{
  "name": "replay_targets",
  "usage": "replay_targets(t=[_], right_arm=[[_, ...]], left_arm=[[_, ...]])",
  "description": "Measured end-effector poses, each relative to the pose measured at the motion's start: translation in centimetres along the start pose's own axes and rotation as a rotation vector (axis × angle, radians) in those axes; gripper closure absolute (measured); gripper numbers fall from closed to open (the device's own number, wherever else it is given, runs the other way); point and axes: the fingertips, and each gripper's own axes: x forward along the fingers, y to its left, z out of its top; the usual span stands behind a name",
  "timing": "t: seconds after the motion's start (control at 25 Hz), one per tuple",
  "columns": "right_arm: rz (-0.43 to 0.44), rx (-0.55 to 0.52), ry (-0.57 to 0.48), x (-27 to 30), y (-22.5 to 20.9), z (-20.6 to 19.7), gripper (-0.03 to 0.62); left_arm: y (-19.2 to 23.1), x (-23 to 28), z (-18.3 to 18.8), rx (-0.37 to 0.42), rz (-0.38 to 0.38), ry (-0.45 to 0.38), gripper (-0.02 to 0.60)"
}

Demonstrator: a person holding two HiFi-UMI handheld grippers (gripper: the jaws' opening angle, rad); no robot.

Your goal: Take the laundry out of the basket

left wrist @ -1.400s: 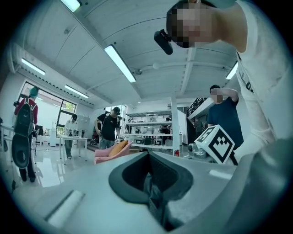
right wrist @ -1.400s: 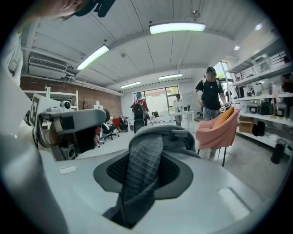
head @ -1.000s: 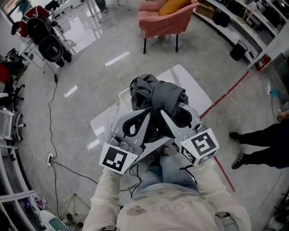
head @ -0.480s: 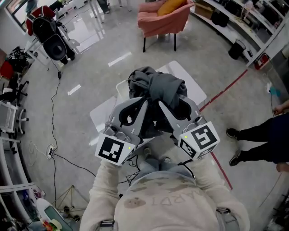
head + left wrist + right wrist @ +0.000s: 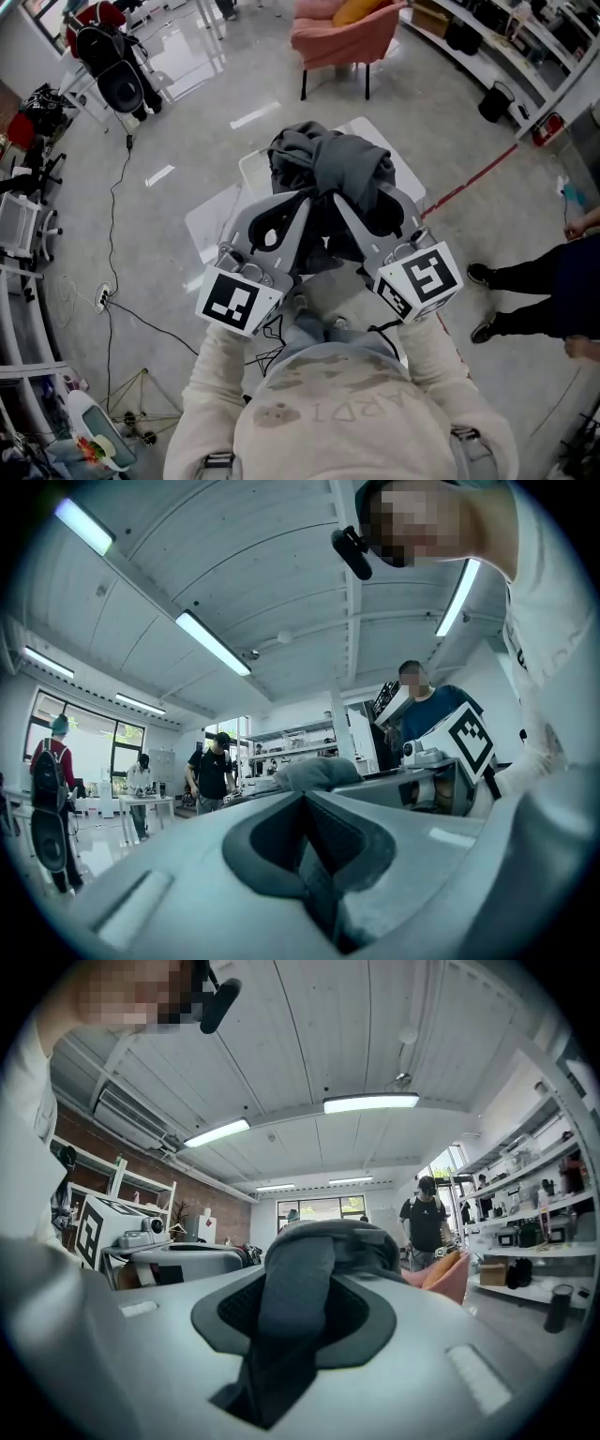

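Head view: bunched, probably dark-grey laundry

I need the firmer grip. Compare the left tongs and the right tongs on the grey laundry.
The right tongs are shut on a broad strip of grey laundry running down between their pads; the left tongs are shut with cloth showing only at their tips. In the head view the laundry drapes over the right tongs, not the left. Both point into one bundle over the white basket.
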Motion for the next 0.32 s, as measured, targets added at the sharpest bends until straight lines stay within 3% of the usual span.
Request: replay_targets(t=[0.32], right_arm=[[0.005, -0.009, -0.008, -0.5, 0.2, 0.6, 0.445]], left_arm=[[-0.6, -0.1, 1.1, 0.004, -0.004, -0.027, 0.581]])
